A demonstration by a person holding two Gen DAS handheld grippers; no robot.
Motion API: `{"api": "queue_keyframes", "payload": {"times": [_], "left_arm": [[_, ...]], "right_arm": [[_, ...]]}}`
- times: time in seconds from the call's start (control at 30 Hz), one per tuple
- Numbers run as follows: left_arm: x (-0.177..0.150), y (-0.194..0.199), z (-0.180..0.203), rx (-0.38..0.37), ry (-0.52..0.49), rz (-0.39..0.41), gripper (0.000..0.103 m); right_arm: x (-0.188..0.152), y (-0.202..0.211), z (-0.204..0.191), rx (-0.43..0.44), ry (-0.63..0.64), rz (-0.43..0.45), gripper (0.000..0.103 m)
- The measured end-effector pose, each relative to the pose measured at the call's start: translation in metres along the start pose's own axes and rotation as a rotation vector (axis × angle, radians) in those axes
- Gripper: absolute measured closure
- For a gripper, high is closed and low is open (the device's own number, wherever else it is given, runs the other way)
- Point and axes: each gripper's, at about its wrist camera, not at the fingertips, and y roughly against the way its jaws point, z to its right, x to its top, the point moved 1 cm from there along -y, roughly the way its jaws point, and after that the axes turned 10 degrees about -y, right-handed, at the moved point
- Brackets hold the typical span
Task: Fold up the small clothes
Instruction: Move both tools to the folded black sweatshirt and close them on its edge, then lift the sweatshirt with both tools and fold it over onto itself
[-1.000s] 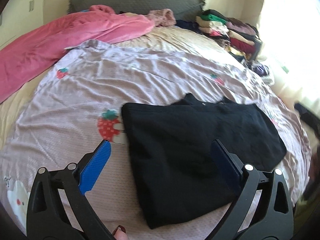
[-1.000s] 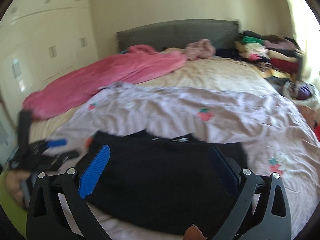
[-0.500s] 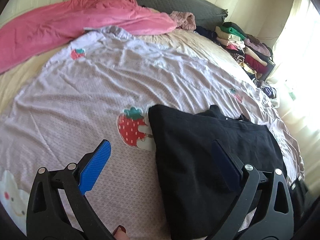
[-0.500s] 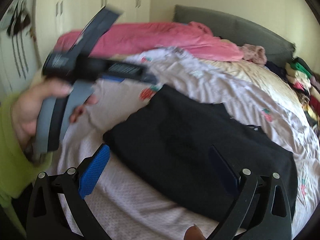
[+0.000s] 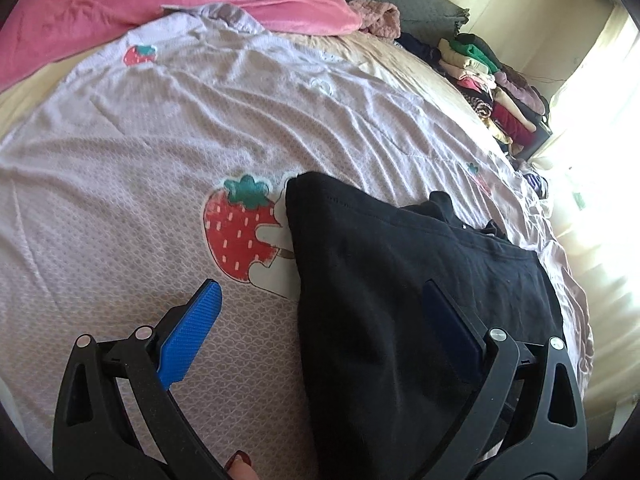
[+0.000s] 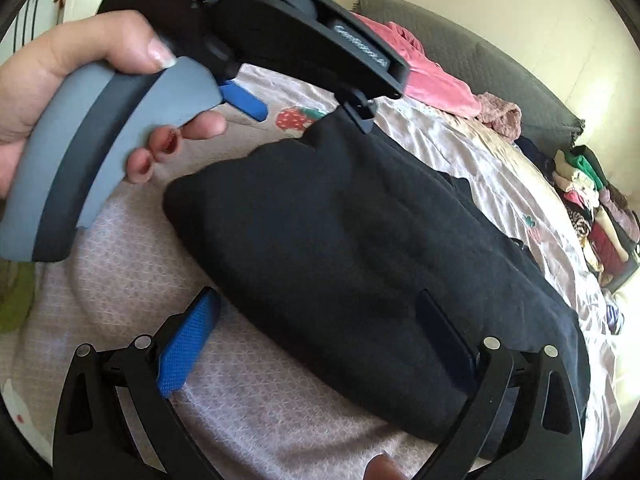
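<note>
Your left claw (image 5: 316, 328) and right claw (image 6: 316, 332): both apart, empty | black garment (image 5: 400, 280) flat on bed sheet (image 5: 120, 160) | claws since moved closer, straddling its edges | next fold imminent.

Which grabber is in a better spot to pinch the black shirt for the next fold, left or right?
Probably the right gripper: open, its fingers straddle the black shirt's near edge. The left gripper, also open, sits by the side edge, so it's close too.
</note>
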Motion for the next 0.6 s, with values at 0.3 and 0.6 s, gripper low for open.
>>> {"api": "queue_keyframes", "payload": {"times": [0.3,0.6], "left_arm": [[-0.003,-0.005,0.001,-0.053,0.028,-0.021,0.01],[-0.006,-0.009,0.001,-0.155,0.088,-0.028,0.01]], "right_arm": [[0.007,0.007,0.003,-0.003,0.034,0.097,0.086],[0.013,0.033,0.033,0.085,-0.101,0.169,0.096]]}}
